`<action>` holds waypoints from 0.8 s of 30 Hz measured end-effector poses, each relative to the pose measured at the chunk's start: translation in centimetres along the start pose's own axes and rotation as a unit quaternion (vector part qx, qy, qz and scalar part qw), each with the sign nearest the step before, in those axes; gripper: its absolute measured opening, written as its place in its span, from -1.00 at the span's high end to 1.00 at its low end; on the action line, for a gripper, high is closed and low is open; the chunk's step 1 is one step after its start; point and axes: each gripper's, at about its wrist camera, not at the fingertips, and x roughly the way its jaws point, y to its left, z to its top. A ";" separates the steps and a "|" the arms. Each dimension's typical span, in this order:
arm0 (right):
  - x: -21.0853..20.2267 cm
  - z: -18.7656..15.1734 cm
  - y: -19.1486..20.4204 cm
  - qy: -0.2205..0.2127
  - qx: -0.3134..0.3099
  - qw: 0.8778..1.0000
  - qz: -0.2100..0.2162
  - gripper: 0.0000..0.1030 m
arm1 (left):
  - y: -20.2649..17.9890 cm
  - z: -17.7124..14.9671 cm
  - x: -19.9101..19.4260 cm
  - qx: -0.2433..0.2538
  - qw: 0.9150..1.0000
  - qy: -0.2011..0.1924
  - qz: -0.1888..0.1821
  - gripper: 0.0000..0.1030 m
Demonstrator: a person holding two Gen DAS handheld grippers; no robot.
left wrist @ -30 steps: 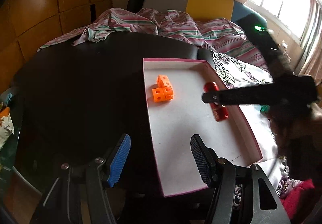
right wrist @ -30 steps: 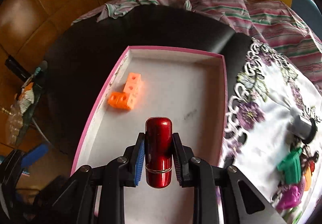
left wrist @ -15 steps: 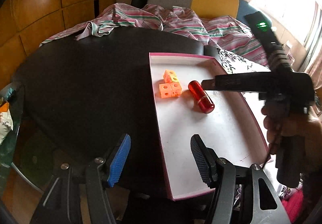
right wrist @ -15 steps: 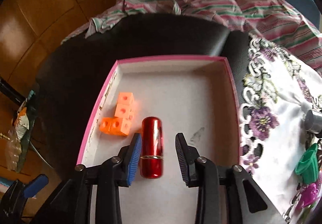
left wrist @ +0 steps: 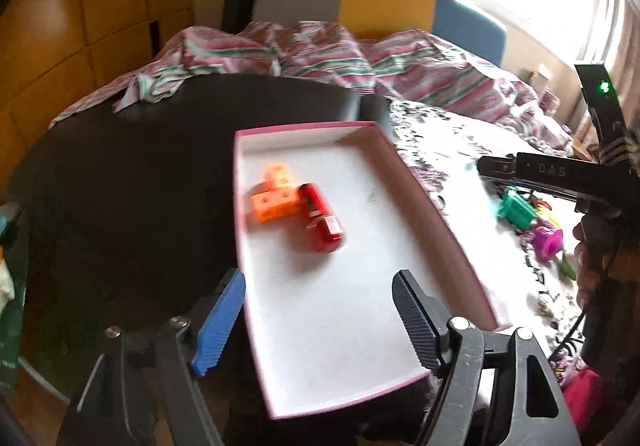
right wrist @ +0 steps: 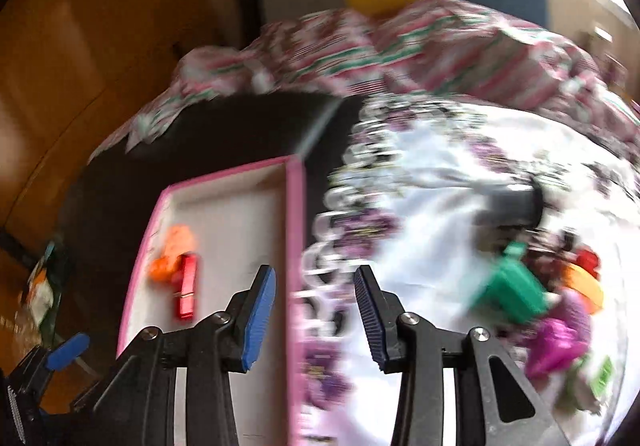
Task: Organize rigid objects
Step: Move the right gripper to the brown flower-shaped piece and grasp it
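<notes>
Fig. 1. Right tongs [right wrist: 314, 320] after release. 1 second ago I had the red cylinder [left wrist: 320, 217] pinched between these pads; it now lies on its side in the pink-rimmed tray [left wrist: 436, 217], touching the orange cube cluster [left wrist: 274, 195]. The right tongs have swung off toward the floral cloth [right wrist: 432, 181]; their jaws are opening, with nothing between them, straddling the tray's right wall. I judge 1 more item sorted and the next pick to lie in the toy pile.

Fig. 2. Left tongs [left wrist: 318, 320]. Jaws opening, empty, hovering over the tray's near end above the dark round worktop [left wrist: 132, 173].

Fig. 3. Materials. The cylinder is glossy, metallic red, with a thin band near 1 end: smooth and likely to roll. The cubes are matte orange plastic with round holes, joined in an L. The tray is a shallow card box, white inside, pink edges. On the cloth lie a green plastic piece [right wrist: 510, 288], a magenta plastic piece [right wrist: 556, 342] and a dark grey cylinder [right wrist: 516, 203], all blurred.
</notes>
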 end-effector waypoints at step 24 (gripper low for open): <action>0.7 0.4 -17.9 -0.030 0.141 0.980 -0.134 0.15 | -6.8 1.1 1.3 0.070 0.997 0.010 -0.040 -0.55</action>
